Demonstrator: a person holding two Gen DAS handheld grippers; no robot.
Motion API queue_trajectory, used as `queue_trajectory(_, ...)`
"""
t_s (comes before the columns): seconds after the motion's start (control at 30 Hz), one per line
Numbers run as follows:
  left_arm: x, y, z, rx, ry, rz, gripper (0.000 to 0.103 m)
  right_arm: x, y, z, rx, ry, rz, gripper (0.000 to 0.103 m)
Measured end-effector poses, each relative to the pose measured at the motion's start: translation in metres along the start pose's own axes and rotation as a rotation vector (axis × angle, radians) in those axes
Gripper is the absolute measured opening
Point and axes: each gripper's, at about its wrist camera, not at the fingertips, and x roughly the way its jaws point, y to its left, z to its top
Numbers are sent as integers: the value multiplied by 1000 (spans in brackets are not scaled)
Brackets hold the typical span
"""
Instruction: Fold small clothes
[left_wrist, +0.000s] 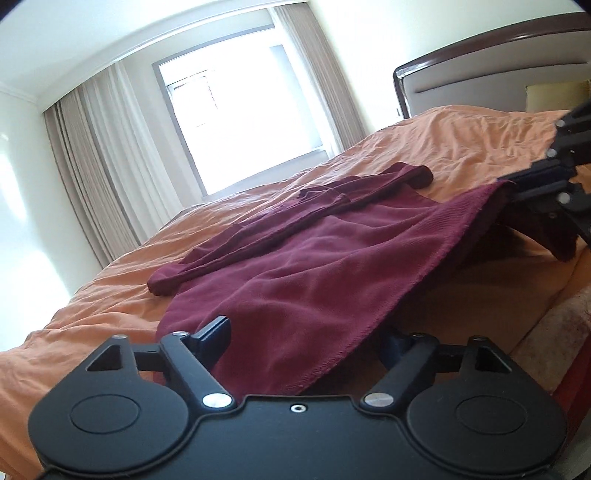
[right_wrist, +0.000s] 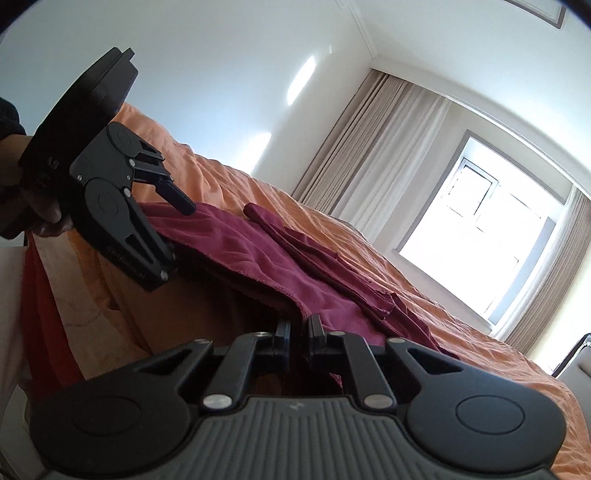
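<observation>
Garment (left_wrist: 295, 266) lies lengthwise toward the window; right hand-held gripper (right_wrist: 297, 334) pinches its hem, left hand-held gripper (left_wrist: 306, 332) open astride it.

A garment (left_wrist: 295, 266) lies spread on the bed (left_wrist: 110, 302), its sleeve (left_wrist: 280, 221) folded across it on the side toward the window (left_wrist: 243, 122). The garment's near edge hangs off the bed's side. The left tool (left_wrist: 306, 339) straddles that edge at one corner, one finger above the cloth and one below. The right tool (right_wrist: 297, 332) pinches the other corner, lifted off the bed. The headboard (left_wrist: 480, 70) stands behind the right tool, curtains (left_wrist: 92, 147) beside the window.
</observation>
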Motion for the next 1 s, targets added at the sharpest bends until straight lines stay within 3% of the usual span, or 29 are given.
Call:
queue_trajectory(0.13,-11,18,-5,-6,-24,14,59,-2,12,-9,-35,32,13,10)
queue_trajectory(0.23,-17,21,-13,34,-29,32,56,6,28,-18,-88,61,8,11)
queue_trajectory(0.37,-17,15,-24,97,-9,44,52,21,49,-27,-168,80,-5,24)
queue_trajectory(0.43,-17,16,-26,94,-3,45,52,27,58,-29,-204,81,-25,25)
queue_trajectory(0.5,-17,18,-26,82,-4,49,52,29,63,-30,-236,77,-56,22)
queue_trajectory(0.53,-18,19,-25,76,-7,50,52,27,64,-29,-241,75,-87,9)
queue_trajectory(0.73,-19,16,-23,128,-17,78,51,6,43,-15,-189,10,-194,8)
queue_trajectory(0.83,-17,15,-26,145,8,88,34,5,38,-12,-173,12,-198,8)
queue_trajectory(0.9,-16,19,-27,132,26,97,17,6,37,-13,-161,16,-191,8)
queue_trajectory(1.0,-20,30,-24,80,28,92,11,6,41,-12,-152,15,-181,8)
